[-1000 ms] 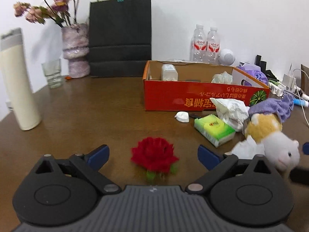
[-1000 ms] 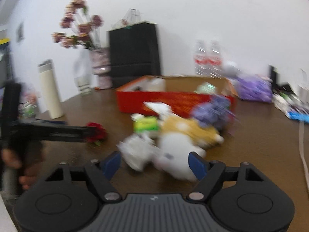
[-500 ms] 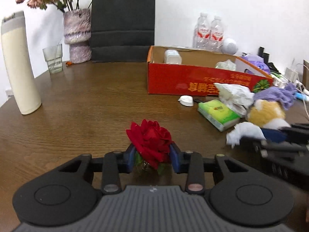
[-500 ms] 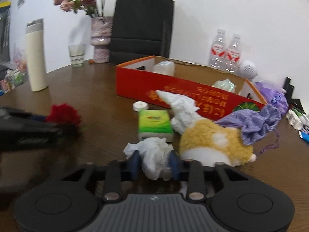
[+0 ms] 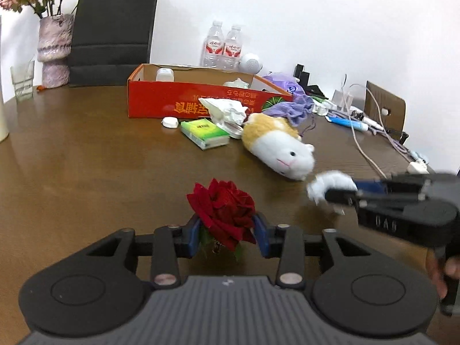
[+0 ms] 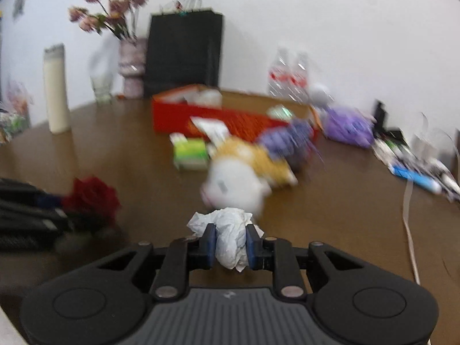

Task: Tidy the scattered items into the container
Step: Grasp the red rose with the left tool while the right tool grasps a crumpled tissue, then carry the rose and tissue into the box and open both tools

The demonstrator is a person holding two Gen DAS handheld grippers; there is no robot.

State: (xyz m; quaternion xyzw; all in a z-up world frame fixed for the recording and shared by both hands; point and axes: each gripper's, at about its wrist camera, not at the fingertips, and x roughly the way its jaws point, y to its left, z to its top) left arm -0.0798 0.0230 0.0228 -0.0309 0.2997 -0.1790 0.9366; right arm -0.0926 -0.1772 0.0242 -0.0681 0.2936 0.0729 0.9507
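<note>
My left gripper [image 5: 227, 234] is shut on a red rose [image 5: 222, 208], held above the brown table. My right gripper [image 6: 230, 243] is shut on a crumpled white tissue [image 6: 228, 230], also lifted; it shows at the right of the left wrist view [image 5: 330, 185]. The red cardboard box [image 5: 201, 100] stands at the table's far middle with a few items inside. In front of it lie a white-and-tan plush toy [image 5: 279, 143], a green tissue pack [image 5: 204, 133], crumpled white paper [image 5: 227, 109], a purple cloth [image 5: 290, 107] and a small white cap [image 5: 170, 122].
A black paper bag [image 5: 112, 31], a vase of dried flowers [image 5: 53, 49] and a glass [image 5: 21, 80] stand at the back left. Two water bottles [image 5: 224, 46] stand behind the box. Cables and small items [image 5: 371, 123] crowd the right. A cream flask [image 6: 56, 89] stands left.
Both grippers closed, the left on the rose and the right on the tissue, then lifted them off the table. The right gripper has pulled back from the plush toy.
</note>
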